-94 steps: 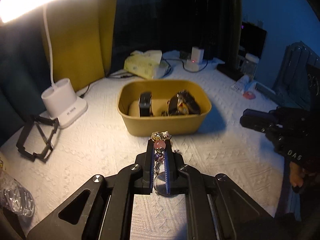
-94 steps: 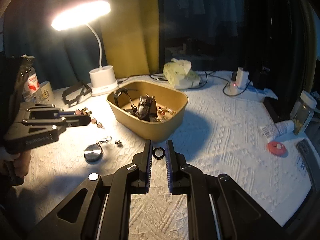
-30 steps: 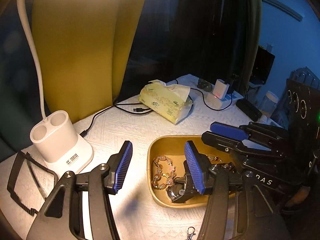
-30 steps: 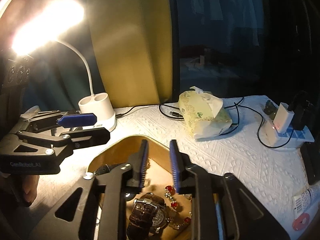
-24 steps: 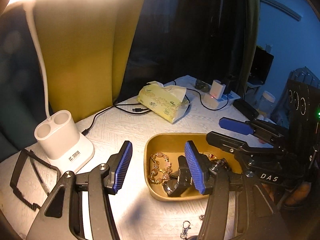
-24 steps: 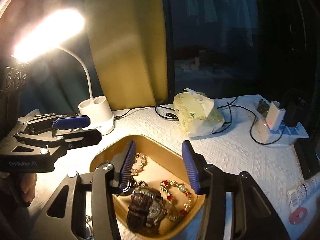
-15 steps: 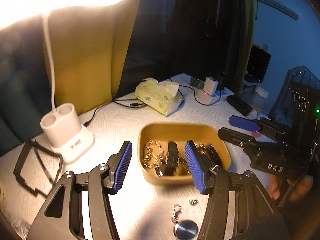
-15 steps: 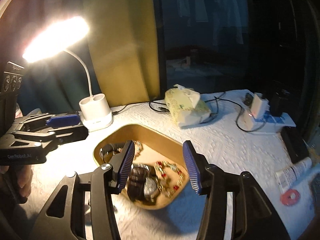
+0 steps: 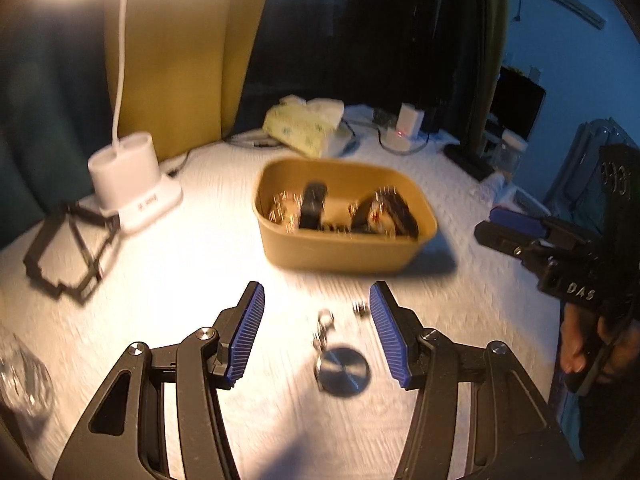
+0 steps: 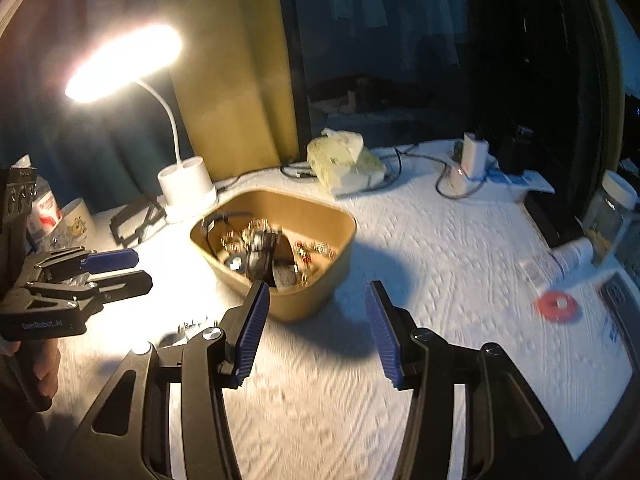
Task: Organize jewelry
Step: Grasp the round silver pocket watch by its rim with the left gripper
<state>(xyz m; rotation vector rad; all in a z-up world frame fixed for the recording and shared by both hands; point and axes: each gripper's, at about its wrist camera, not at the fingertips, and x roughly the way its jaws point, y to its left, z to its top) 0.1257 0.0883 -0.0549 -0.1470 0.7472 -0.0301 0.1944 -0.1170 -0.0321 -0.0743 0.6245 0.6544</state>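
Observation:
A tan bowl (image 9: 344,254) (image 10: 320,292) on the white tablecloth holds watches, bracelets and beaded chains. My left gripper (image 9: 316,328) is open and empty, above the cloth in front of the bowl. Between its fingers lie a round silver disc (image 9: 343,370), a small clasp (image 9: 325,322) and a tiny stud (image 9: 361,309). My right gripper (image 10: 316,324) is open and empty, in front of the bowl's near wall. Each gripper shows in the other's view: the right one at the right edge (image 9: 516,232), the left one at the left edge (image 10: 112,268).
A lit white desk lamp (image 10: 186,188) (image 9: 132,184) stands behind and to the left of the bowl, with a black frame (image 9: 68,252) beside it. A tissue pack (image 10: 344,160), a charger with cables (image 10: 468,164), a jar (image 10: 612,208) and a red disc (image 10: 556,304) lie behind and to the right.
Both grippers have let go of their jewelry over the bowl and pulled back toward the near side. Both are open now. The views are blurred from motion.

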